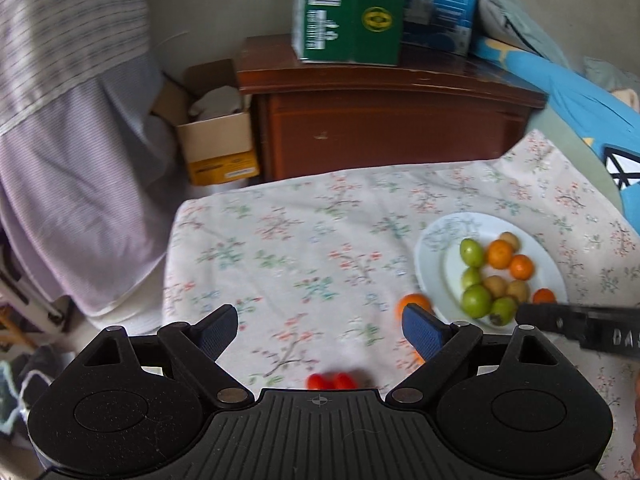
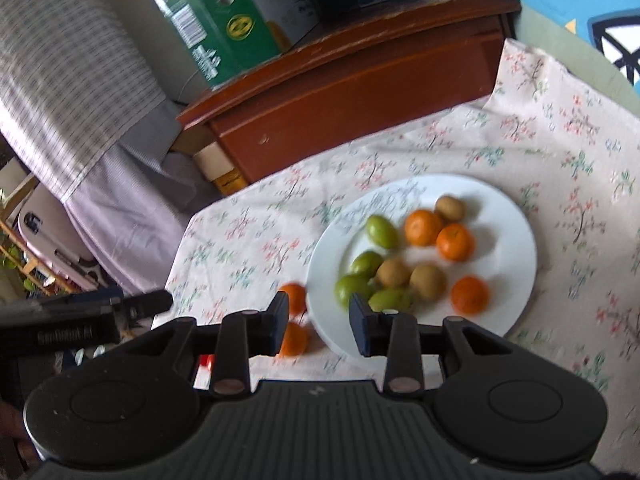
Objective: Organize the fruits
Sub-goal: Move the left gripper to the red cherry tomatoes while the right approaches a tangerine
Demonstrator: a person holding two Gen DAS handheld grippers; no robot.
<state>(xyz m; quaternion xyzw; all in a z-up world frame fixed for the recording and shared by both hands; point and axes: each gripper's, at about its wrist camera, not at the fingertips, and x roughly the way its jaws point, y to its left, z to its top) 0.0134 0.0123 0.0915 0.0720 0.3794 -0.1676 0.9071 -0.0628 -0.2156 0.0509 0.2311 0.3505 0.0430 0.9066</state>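
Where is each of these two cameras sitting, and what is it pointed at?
Left wrist view: rides the left gripper, looking down at the flowered cloth; its open, empty jaws show.
Right wrist view: rides the right gripper, looking down at the white plate of fruit; its empty jaws show.
Shared: plate, cloth, wooden cabinet, each other's gripper.

Both views are smeared by motion, so the print on the floral cloth (image 1: 320, 248) stays soft. In the left wrist view, the gripper body hides the lower half of two red fruits (image 1: 331, 381) at 6 o'clock, and its right finger (image 1: 423, 332) covers part of an orange (image 1: 412, 304) beside the white plate (image 1: 432, 240). The green box (image 1: 348, 12) is cut off at 12 o'clock; its lettering is unreadable. In the right wrist view, a red scrap (image 2: 206, 361) between the linkages cannot be identified.
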